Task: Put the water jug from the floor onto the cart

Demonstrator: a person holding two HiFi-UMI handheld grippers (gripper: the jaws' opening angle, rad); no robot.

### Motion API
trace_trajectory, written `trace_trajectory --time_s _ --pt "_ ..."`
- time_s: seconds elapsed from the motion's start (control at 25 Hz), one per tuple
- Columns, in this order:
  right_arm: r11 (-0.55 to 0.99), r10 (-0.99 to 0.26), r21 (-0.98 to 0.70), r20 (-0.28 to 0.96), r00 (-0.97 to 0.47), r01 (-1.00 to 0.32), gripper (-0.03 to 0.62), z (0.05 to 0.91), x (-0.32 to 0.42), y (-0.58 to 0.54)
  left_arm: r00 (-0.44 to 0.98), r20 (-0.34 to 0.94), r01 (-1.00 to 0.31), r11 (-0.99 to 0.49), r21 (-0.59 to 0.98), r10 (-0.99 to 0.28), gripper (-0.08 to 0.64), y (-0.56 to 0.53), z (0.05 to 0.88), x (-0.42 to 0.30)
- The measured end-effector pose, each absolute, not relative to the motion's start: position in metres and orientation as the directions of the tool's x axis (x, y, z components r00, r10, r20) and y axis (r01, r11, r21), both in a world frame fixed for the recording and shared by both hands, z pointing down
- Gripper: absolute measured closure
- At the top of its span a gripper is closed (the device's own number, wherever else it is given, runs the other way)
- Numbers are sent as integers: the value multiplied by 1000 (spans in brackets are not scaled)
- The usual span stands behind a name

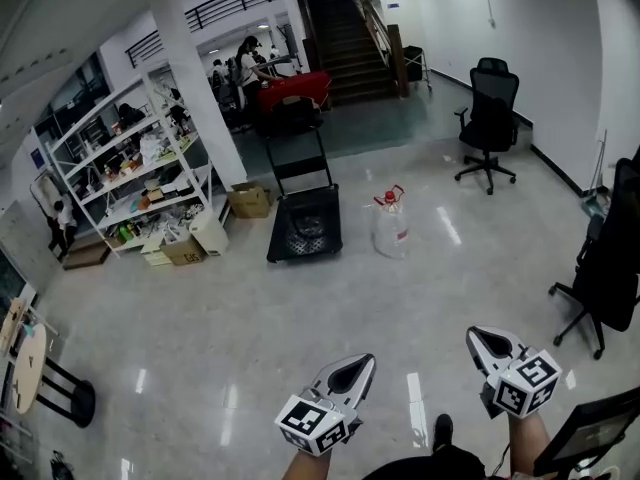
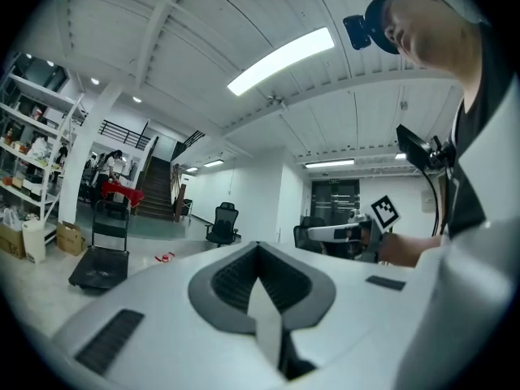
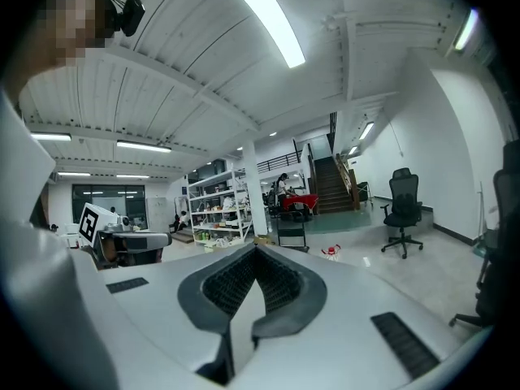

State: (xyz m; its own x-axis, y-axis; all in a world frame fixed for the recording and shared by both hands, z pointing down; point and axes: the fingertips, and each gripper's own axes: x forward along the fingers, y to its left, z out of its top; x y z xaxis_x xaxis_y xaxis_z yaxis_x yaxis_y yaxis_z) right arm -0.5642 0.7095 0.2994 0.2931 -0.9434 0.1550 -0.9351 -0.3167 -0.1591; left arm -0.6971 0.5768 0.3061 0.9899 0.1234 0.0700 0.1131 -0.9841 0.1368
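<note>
Approaching: my read of the step in hand; nothing is held and the task looks barely begun.
shelf rack [image 1: 130, 168]: far left, cluttered, boxes [image 1: 250, 200] on the floor [image 1: 300, 308] beside it; not part of the job.
cart [image 1: 305, 230]: black flat platform cart with an upright handle at its far end; deck looks empty; stands left of the jug, near but apart.
left gripper [image 1: 366, 362]: low in head view, fingers pressed together, nothing between them; well apart from the jug.
water jug [image 1: 390, 226]: clear body, red cap and handle on top, upright on the floor just right of the cart, not touching it.
right gripper [image 1: 474, 336]: fingers fully together, empty; its own view shows the jug's red top small and far ahead.
office chair [image 1: 490, 118]: back right, well off the line to the jug.
doing it well: get close first, open the jaws before reaching, and come in at the red handle or neck since the clear body looks too wide and slick for one pair of jaws; second gripper could steady the side.
watch: a full jug is likely heavy; lift straight and set it mid-deck.
</note>
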Motion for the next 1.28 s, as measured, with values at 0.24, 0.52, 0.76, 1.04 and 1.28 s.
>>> trace_trajectory --time_s 0.24,0.52,0.76,1.04,1.28 --pt "-275 -959 -160 121 257 -948 592 297 -451 697 992 67 94 -989 118 102 560 566 296 -592" --pt "-249 -965 -133 122 234 -959 592 293 -343 684 995 98 17 -990 138 31 560 541 300 -499" --pt "-218 -971 -140 131 201 -966 592 303 -286 630 991 131 17 -991 134 35 560 501 309 -443" --pt "-261 -959 -161 152 237 -952 592 325 -214 522 991 118 43 -987 153 62 560 396 334 -372" --pt "-300 -949 -155 153 277 -941 592 311 -164 419 981 108 143 -979 145 159 560 304 325 -315"
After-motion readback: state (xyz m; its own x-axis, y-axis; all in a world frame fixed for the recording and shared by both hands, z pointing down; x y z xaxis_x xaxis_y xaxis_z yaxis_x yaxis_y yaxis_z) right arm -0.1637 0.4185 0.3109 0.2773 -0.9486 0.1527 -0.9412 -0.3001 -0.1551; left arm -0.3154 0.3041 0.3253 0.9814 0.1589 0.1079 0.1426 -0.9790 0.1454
